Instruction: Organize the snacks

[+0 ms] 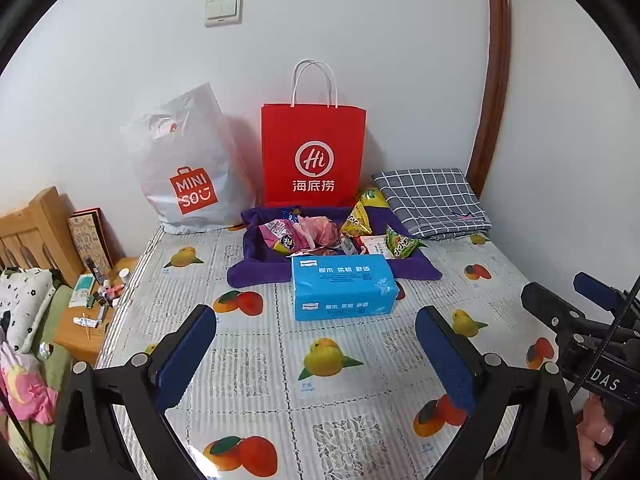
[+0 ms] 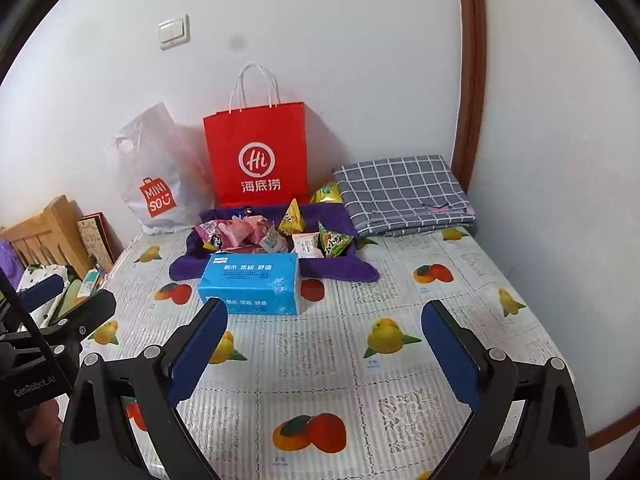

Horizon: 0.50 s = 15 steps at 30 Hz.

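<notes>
Several snack packets, pink, yellow and green, lie piled in a purple cloth tray at the back of the table. A blue tissue pack lies just in front of the tray. My left gripper is open over the fruit-print tablecloth, well short of the tissue pack, nothing between its blue pads. My right gripper is open too, and empty, with its left finger overlapping the tissue pack's near corner in the picture. Each gripper shows at the edge of the other's view.
A red paper bag and a white plastic bag stand against the wall behind the tray. A folded grey checked cloth lies at the back right. A wooden bedside stand with small items sits left of the table.
</notes>
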Each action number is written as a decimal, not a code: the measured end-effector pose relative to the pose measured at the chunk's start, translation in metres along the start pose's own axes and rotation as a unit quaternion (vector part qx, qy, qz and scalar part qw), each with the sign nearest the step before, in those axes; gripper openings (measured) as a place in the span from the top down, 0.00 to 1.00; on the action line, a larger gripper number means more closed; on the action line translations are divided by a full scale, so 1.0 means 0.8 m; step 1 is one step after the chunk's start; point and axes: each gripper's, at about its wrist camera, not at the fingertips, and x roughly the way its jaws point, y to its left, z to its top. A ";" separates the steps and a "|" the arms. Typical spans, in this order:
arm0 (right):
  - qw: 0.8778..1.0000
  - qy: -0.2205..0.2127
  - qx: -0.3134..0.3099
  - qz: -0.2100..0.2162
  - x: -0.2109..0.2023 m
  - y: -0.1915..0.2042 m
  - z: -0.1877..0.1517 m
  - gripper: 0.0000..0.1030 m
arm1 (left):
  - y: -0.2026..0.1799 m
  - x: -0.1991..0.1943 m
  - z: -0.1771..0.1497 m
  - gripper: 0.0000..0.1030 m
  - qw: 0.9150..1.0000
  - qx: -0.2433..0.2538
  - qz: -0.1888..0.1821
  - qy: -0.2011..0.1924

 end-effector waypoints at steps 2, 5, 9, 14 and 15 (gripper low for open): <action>1.000 -0.003 -0.002 0.002 -0.003 0.000 -0.001 0.06 | -0.001 -0.002 0.000 0.02 1.000 -0.001 -0.001 -0.001; 1.000 -0.006 0.001 0.007 -0.008 -0.001 -0.003 0.06 | -0.001 -0.004 0.000 0.02 1.000 -0.003 0.000 -0.001; 1.000 -0.007 0.004 0.010 -0.011 -0.001 -0.003 0.06 | 0.000 -0.005 0.000 0.02 1.000 -0.001 0.001 -0.003; 1.000 -0.008 0.004 0.008 -0.013 0.001 -0.004 0.06 | 0.000 -0.007 0.001 0.02 1.000 -0.001 0.003 -0.005; 1.000 -0.008 0.004 0.008 -0.013 0.000 -0.004 0.06 | 0.000 -0.007 0.001 0.02 1.000 -0.001 0.004 -0.005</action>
